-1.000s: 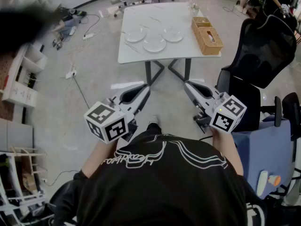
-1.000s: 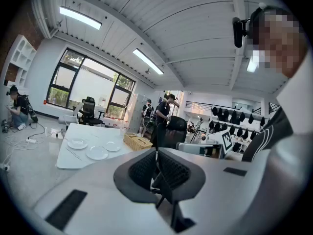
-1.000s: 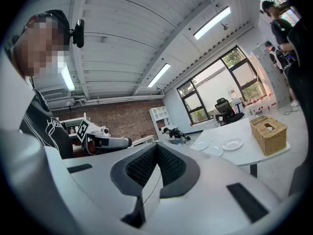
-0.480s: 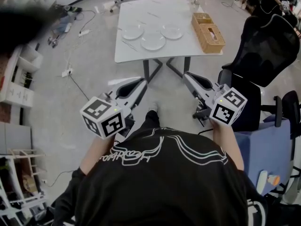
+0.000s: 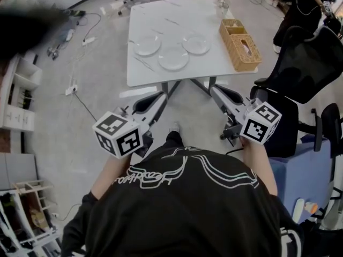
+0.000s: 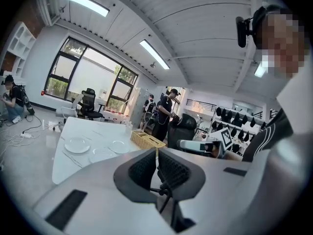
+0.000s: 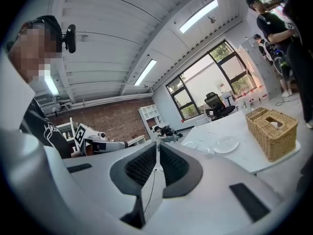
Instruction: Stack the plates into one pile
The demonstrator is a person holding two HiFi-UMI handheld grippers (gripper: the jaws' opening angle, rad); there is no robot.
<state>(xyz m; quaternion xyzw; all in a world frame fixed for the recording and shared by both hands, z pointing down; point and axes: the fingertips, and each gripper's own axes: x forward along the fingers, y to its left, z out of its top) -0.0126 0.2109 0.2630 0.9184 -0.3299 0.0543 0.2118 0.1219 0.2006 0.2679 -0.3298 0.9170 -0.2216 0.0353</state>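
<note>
Three clear glass plates lie apart on the white table [image 5: 161, 74]: one at the left [image 5: 147, 45], one in the middle [image 5: 173, 58], one at the right [image 5: 196, 43]. Both grippers hang in the air short of the table's near edge, pointing toward it. My left gripper [image 5: 162, 96] is shut with nothing between its pads [image 6: 156, 153]. My right gripper [image 5: 214, 91] is likewise shut and empty [image 7: 157, 148]. The plates show far off in the left gripper view [image 6: 77, 144] and in the right gripper view [image 7: 226, 144].
Two wicker baskets [image 5: 239, 44] stand along the table's right side. A black office chair [image 5: 305, 63] is close on the right, with a blue box [image 5: 300, 170] behind it. Cables [image 5: 75, 84] trail over the floor at the left. People stand beyond the table [image 6: 164, 112].
Both grippers and the person have moved toward the table, which now looks nearer and larger. The jaws of both stay shut.
</note>
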